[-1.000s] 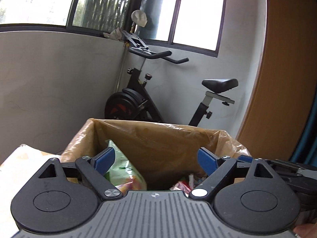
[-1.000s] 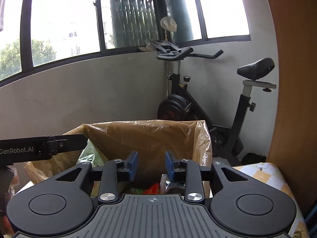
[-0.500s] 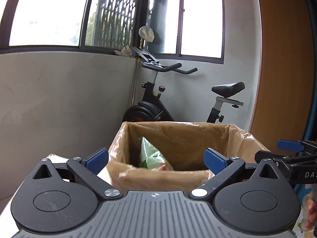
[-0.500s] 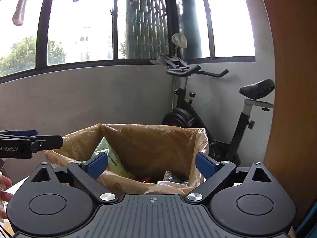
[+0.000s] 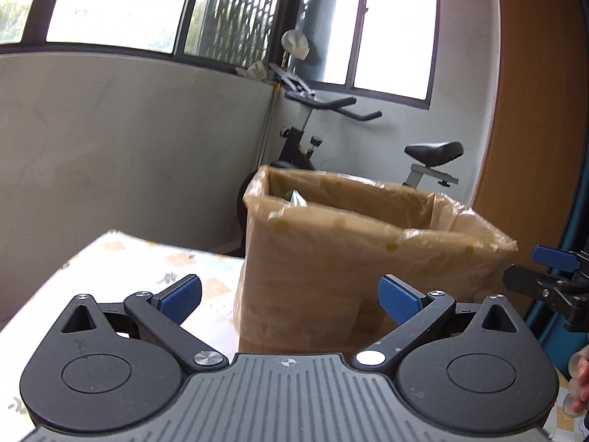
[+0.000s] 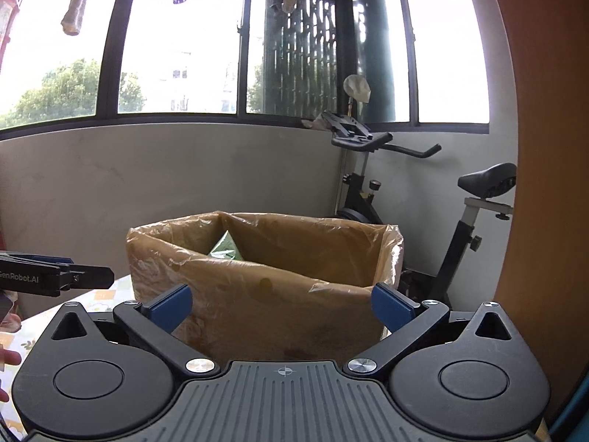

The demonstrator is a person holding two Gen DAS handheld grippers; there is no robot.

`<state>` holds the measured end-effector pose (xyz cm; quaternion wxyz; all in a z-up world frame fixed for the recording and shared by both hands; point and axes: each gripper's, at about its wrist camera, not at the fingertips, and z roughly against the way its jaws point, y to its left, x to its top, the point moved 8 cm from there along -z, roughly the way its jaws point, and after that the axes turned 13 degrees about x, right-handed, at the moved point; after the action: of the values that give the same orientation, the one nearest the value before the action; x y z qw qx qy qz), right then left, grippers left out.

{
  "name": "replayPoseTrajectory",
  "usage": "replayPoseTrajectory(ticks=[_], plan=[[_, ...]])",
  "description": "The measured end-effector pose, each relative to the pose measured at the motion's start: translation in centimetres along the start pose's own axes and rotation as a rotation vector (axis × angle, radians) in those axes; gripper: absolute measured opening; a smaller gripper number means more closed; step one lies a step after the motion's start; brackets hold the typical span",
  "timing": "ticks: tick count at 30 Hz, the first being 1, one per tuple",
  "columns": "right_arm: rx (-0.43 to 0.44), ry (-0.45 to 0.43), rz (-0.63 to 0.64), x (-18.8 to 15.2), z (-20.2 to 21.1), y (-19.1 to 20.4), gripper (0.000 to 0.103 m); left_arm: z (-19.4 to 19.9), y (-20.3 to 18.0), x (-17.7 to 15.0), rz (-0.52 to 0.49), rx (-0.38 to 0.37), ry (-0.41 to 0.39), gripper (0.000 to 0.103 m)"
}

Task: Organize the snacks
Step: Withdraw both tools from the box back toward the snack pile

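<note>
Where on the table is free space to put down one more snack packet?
The patterned tablecloth lies bare to the left of the lined box, between it and the table's far edge by the grey wall. Right of the box it is tight: the right gripper hangs there. Inside the box a green packet stands at the back; the rest is hidden.

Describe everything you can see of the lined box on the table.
The box is a brown, rectangular, open-topped container lined with a thin, crinkled, translucent plastic bag whose edge folds over the rim. It stands upright on the patterned tablecloth. A green packet pokes up inside near a back corner; the rest of the contents are hidden. Nothing grips it: both grippers sit in front of it, jaws apart.
</note>
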<state>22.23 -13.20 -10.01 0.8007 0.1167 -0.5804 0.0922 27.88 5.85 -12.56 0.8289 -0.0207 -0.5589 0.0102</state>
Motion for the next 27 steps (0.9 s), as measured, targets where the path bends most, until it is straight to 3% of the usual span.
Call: replayPoseTrajectory(ticks=[10,27], plan=[[0.017,0.068,-0.062,-4.7,-0.1,-0.1,0.103,-0.5,0.2,-3.4,-0.043,0.030,0.052,0.103],[-0.050,0.238,-0.106,-13.0,-1.5,-2.6,0.103,-1.7,1.3,-7.4,-0.052,0.066,0.148,0.103]])
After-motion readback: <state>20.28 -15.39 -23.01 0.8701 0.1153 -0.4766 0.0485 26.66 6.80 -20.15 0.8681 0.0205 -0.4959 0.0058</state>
